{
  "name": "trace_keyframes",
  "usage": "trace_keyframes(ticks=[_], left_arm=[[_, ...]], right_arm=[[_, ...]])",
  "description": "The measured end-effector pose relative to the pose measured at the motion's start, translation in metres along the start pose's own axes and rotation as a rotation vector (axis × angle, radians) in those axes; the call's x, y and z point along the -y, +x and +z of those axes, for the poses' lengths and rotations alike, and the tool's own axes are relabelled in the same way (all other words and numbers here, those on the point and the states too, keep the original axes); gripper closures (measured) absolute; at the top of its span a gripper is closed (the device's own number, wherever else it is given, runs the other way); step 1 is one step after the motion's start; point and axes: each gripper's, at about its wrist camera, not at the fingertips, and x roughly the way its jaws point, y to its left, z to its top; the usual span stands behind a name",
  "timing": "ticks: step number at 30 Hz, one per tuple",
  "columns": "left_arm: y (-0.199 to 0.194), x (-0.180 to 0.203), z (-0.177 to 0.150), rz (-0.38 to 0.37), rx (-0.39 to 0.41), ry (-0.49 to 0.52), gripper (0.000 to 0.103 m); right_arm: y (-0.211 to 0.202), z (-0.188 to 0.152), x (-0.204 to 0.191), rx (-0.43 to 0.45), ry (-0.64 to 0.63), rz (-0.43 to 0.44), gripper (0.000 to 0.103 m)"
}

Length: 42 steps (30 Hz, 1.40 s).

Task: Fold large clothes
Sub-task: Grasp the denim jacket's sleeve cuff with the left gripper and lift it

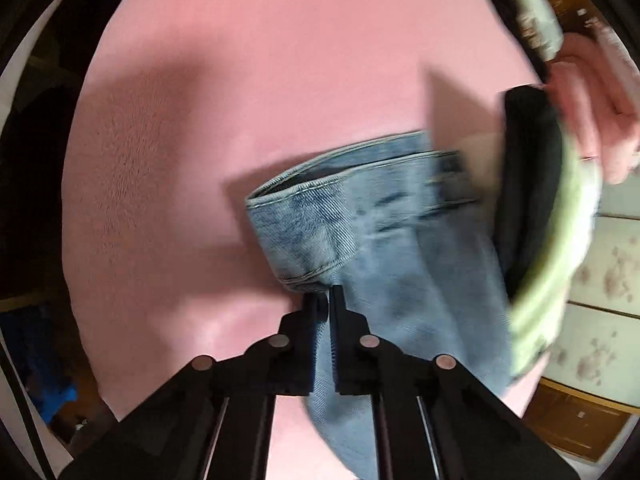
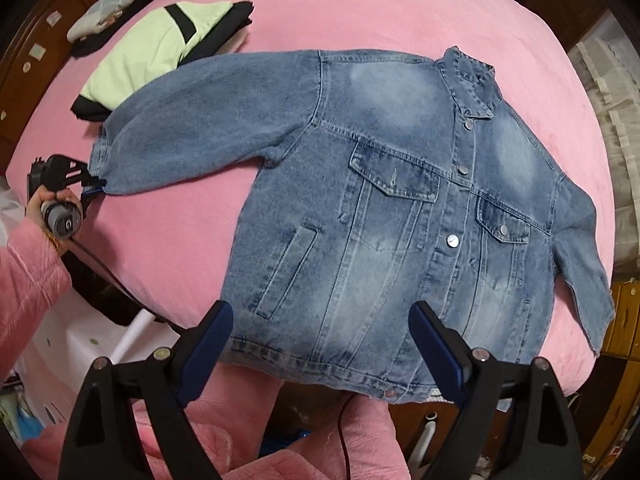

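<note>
Denim jacket (image 2: 404,208) lies front-up and spread flat on the pink bed (image 2: 360,20), its sleeve cuff (image 1: 320,232) pinched between the nearly closed fingers of the left gripper (image 1: 325,300), while the right gripper (image 2: 320,344) hovers wide apart and unladen above the hem, beside a folded green-and-black garment (image 2: 160,48).

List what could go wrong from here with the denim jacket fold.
1. The left claw pinches only the cuff edge of the blue denim jacket; the heavy sleeve could slip free when lifted.
2. The folded lime-green and black garment lies right beside that sleeve, so it could be dragged or mussed.
3. The right claw hangs open above the hem, holding nothing, so the body may shift on the pink bedspread.
</note>
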Motion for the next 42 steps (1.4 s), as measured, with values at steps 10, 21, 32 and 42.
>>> trace_keyframes(ticks=[10, 21, 32, 42], left_arm=[[-0.11, 0.101, -0.065, -0.268, 0.091, 0.376, 0.103], [-0.117, 0.087, -0.152, -0.023, 0.161, 0.34, 0.075], [0.004, -0.018, -0.043, 0.076, 0.243, -0.099, 0.041], [0.018, 0.011, -0.021, -0.08, 0.26, -0.011, 0.095]], right_arm=[[-0.013, 0.022, 0.04, 0.136, 0.012, 0.093, 0.013], [0.007, 0.03, 0.154, 0.182, 0.101, 0.176, 0.013], [0.082, 0.025, 0.177, 0.059, 0.226, 0.153, 0.013], [0.124, 0.014, 0.119, -0.06, 0.26, 0.212, 0.013]])
